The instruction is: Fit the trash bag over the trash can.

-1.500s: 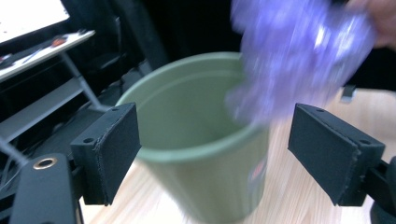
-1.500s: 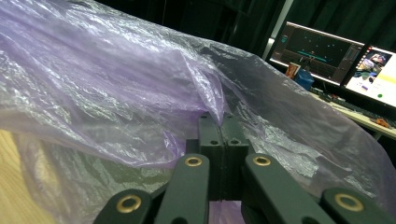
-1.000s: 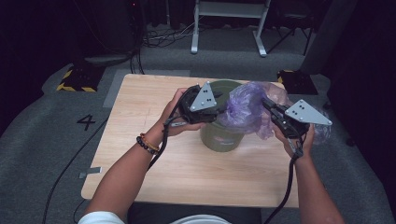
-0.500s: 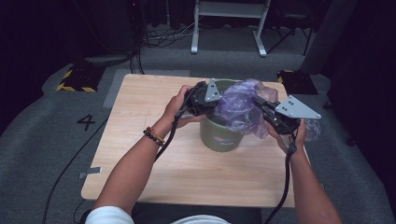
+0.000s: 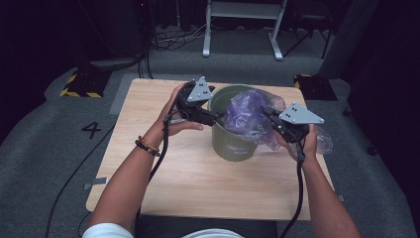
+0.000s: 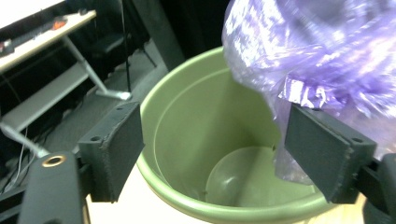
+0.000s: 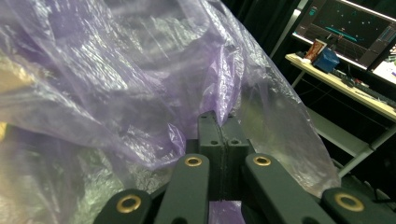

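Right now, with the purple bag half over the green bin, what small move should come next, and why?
Probably close the left hand-held gripper on the bag edge beside its right pad and pull it over the bin rim. Its jaws have just been opening and hold nothing, while the right hand-held gripper is shut on the bag, which is still bunched.

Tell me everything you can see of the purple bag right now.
The purple bag is thin, crinkled, translucent plastic, bunched over the right side of the green bin and spilling past its rim. The right gripper is shut on a fold. The left gripper, jaws just opened, straddles the bin's rim with a bag edge by one pad.
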The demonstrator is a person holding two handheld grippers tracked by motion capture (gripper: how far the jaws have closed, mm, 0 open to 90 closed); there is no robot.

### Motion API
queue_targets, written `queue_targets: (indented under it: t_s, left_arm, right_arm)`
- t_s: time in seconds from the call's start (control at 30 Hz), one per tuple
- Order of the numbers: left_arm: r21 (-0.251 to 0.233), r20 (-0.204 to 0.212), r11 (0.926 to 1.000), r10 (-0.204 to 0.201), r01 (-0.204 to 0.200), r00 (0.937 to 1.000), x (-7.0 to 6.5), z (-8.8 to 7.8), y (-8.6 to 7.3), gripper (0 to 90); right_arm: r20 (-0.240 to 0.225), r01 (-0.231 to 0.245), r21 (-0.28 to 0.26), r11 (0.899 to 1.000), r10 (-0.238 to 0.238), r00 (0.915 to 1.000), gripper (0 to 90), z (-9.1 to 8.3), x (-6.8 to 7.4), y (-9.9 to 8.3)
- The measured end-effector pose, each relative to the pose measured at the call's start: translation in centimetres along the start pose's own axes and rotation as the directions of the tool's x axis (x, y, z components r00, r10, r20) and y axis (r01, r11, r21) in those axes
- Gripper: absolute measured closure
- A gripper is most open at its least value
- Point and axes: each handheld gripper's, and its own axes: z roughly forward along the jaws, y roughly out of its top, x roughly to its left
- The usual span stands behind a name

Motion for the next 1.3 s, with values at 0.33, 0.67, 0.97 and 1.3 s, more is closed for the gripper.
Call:
queue_targets:
  t_s: [0.33,0.67,0.97,1.3]
  left_arm:
    - [-0.012,0.040,0.9937,0.112,-0.111,0.9929,-1.8,0.2,1.8,31.5]
    - [0.177,0.009,0.9494,0.262,-0.259,0.9650,-2.3,4.4,1.8,82.4]
    - [0.307,0.018,0.9247,0.231,-0.225,0.9728,-1.5,6.9,0.8,69.4]
    - [0.148,0.012,0.9882,0.038,-0.039,0.9992,1.2,2.7,-0.6,25.4]
  right_arm:
    - [0.011,-0.003,0.029,1.000,0.003,0.9999,90.0,0.7,-0.1,0.1]
    - [0.007,-0.011,0.003,1.000,0.010,0.9999,90.0,0.6,-0.2,0.7]
    - [0.012,0.035,0.023,0.999,-0.035,0.9993,90.0,1.3,0.1,1.3]
    - [0.023,0.041,0.067,0.997,-0.043,0.9988,90.0,2.1,-0.1,0.8]
